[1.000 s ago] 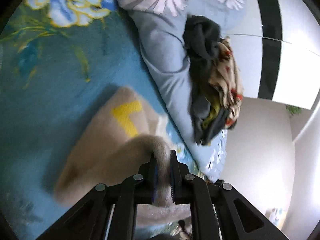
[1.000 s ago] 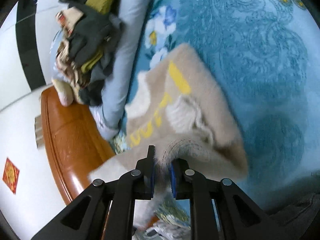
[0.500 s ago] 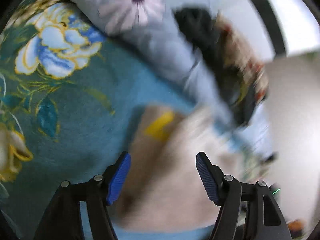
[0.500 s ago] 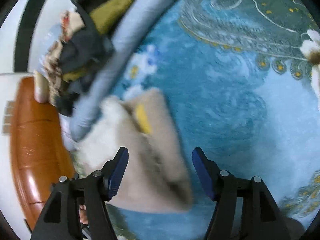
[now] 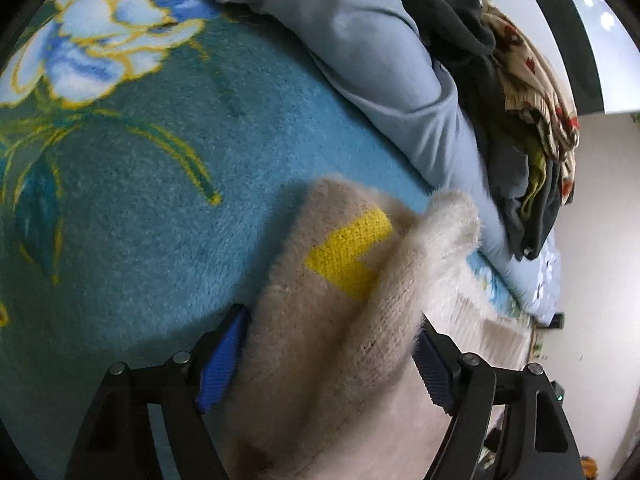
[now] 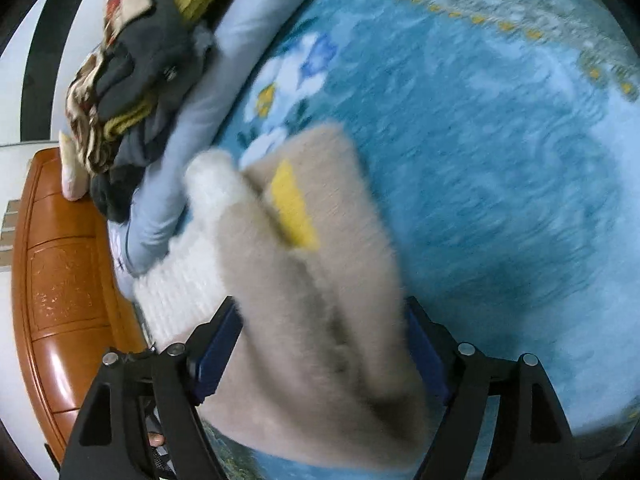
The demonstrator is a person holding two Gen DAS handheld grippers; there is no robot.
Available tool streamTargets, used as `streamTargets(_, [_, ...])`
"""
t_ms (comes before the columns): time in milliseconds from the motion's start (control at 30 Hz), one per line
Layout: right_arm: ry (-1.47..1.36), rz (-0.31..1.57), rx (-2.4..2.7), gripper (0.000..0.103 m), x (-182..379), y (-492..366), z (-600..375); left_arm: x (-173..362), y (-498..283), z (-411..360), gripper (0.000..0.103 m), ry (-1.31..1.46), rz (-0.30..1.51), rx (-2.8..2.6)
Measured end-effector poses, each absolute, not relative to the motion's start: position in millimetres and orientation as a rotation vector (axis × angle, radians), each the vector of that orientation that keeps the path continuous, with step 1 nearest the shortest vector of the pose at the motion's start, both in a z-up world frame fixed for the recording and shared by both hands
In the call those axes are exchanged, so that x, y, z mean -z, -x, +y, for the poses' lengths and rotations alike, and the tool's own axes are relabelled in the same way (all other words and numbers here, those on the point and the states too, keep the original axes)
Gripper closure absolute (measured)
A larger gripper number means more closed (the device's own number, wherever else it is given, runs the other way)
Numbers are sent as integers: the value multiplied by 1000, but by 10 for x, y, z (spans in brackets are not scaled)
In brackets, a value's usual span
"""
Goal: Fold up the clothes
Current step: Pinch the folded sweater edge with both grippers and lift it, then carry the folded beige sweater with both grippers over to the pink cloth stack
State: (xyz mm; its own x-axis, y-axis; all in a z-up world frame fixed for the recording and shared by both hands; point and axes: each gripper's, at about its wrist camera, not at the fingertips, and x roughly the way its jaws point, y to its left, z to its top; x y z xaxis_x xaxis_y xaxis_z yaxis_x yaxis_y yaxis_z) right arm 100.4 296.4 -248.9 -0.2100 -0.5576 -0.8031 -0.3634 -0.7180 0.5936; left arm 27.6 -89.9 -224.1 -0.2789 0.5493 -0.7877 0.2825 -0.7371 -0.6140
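Sweater, beige fuzzy knit with a yellow mark on top, lies folded on the blue floral blanket of the bed. Cream-white cuff or sleeve end rests on its far edge, toward the pillow. Left gripper: jaws wide apart, blue pads on either side of the folded bundle; left pad just beside or touching the sweater's edge, right pad partly behind the fuzz; cannot tell whether either pad presses the knit. Right gripper: jaws likewise wide, straddling the same sweater from the other side; pads at the bundle's flanks, nothing pinched between them. Right view is motion-blurred, so fine contact is not readable. Yellow mark in that view is a narrow strip along a fold; white ribbed hem sticks out at the left of the bundle. Light blue pillow lies just beyond the sweater, touching or nearly touching the cuff. Pile of clothes, dark grey, olive and patterned cream-red, sits on the pillow. Same pillow and pile appear upper left in the right view. Wooden headboard, orange-brown and glossy, stands behind the pillow at the left edge of that view.
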Motion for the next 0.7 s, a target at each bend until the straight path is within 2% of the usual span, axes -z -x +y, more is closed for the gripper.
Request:
streamTargets(33, [-1887, -1072, 2086, 24, 2471, -1002, 2919, 2242, -293, -893, 27, 1761, -1053, -2132])
streamTargets(100, [-1912, -1027, 2118, 34, 2447, -996, 2866, 2234, -328, -873, 39, 1764, -1067, -2134])
streamTargets(167, [-1921, -1028, 2118, 52, 2425, -992, 2868, 2197, -357, -840, 46, 1764, -1039, -2164])
streamTargets(267, [-1897, -1042, 2108, 67, 2358, -997, 2893, 2105, -418, -809, 61, 1752, -1017, -2199])
streamTargets(300, [-1877, -1041, 2108, 68, 2320, -1008, 2903, 2060, -447, -812, 66, 1743, -1029, -2199])
streamTargets(400, [-1802, -1045, 2111, 72, 2192, -1086, 2968, 1871, -561, -799, 71, 1685, -1032, -2199])
streamTargets(700, [-1641, -989, 2147, 73, 1620, -1273, 3354, 1287, -758, -616, 73, 1561, -924, -2158])
